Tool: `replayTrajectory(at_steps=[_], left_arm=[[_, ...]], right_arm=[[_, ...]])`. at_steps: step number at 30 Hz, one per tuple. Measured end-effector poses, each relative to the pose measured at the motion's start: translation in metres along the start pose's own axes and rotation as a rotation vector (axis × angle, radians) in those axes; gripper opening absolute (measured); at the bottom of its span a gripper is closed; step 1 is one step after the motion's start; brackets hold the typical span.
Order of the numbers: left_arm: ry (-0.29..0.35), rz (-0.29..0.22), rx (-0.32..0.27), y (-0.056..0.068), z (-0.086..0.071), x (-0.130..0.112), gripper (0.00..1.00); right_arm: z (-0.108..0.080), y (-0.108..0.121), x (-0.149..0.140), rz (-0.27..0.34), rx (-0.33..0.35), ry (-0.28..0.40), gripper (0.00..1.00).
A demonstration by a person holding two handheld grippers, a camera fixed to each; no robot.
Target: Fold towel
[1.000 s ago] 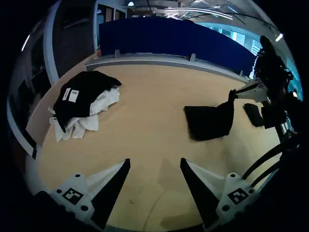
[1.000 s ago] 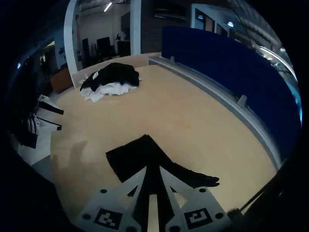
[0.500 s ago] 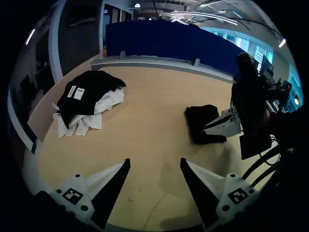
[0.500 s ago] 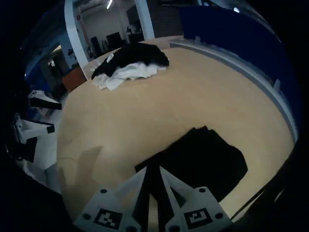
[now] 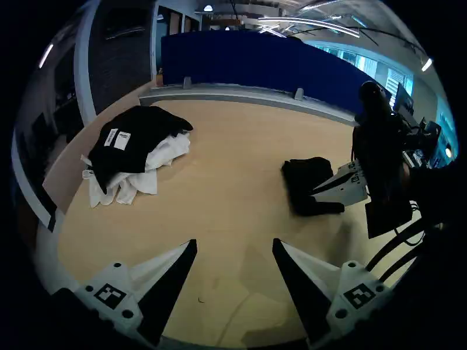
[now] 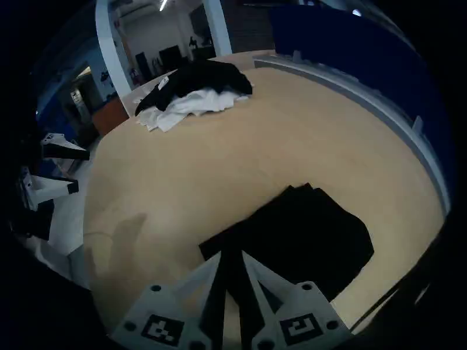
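The black towel (image 5: 305, 178) lies folded in a compact bundle on the light wooden table (image 5: 233, 146), right of centre in the left gripper view. My right gripper (image 5: 327, 197) rests low at the towel's near edge, held by a person in dark clothes. In the right gripper view the black towel (image 6: 303, 239) spreads just ahead, and my right gripper (image 6: 232, 258) is shut on its near corner, dark cloth filling the narrow slot between the fingers. My left gripper (image 5: 233, 245) hovers open over bare table, well short of the towel, and it appears again as the left gripper (image 6: 67, 169) far left.
A heap of black and white cloths (image 5: 131, 151) lies at the table's far left, also seen as the heap (image 6: 192, 93). A blue partition (image 5: 262, 58) and a grey rail (image 5: 245, 93) run along the table's far side. Bare wood separates heap and towel.
The right gripper has carried the towel's raised edge over and down, so the towel now lies folded smaller. In the last half second little moved. The left gripper stayed open.
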State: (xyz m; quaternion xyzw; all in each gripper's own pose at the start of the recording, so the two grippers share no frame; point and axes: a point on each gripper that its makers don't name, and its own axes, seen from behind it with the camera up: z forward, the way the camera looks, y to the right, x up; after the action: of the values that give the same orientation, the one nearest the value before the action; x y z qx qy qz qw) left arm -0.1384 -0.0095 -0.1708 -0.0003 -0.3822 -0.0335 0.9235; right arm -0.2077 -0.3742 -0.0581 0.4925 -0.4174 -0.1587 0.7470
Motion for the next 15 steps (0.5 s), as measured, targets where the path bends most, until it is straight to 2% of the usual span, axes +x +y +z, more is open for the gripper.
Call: replayTrajectory(at_steps=[3, 5, 8, 10, 15], left_arm=[[0.000, 0.002, -0.003, 0.001, 0.000, 0.001, 0.96], [0.000, 0.001, -0.003, 0.002, 0.001, 0.001, 0.96], [0.000, 0.001, -0.003, 0.002, 0.003, 0.001, 0.96], [-0.001, 0.002, -0.004, 0.003, 0.003, 0.002, 0.96], [0.000, 0.004, -0.006, 0.004, 0.002, 0.003, 0.96]], right_arm=[[-0.002, 0.000, 0.003, -0.003, 0.000, 0.013, 0.23], [-0.004, 0.001, 0.005, -0.007, -0.003, 0.024, 0.36], [-0.007, 0.002, 0.007, -0.011, -0.008, 0.036, 0.65], [-0.010, 0.003, 0.007, -0.013, -0.010, 0.043, 0.81], [-0.015, 0.007, 0.008, -0.004, -0.030, 0.063, 0.97]])
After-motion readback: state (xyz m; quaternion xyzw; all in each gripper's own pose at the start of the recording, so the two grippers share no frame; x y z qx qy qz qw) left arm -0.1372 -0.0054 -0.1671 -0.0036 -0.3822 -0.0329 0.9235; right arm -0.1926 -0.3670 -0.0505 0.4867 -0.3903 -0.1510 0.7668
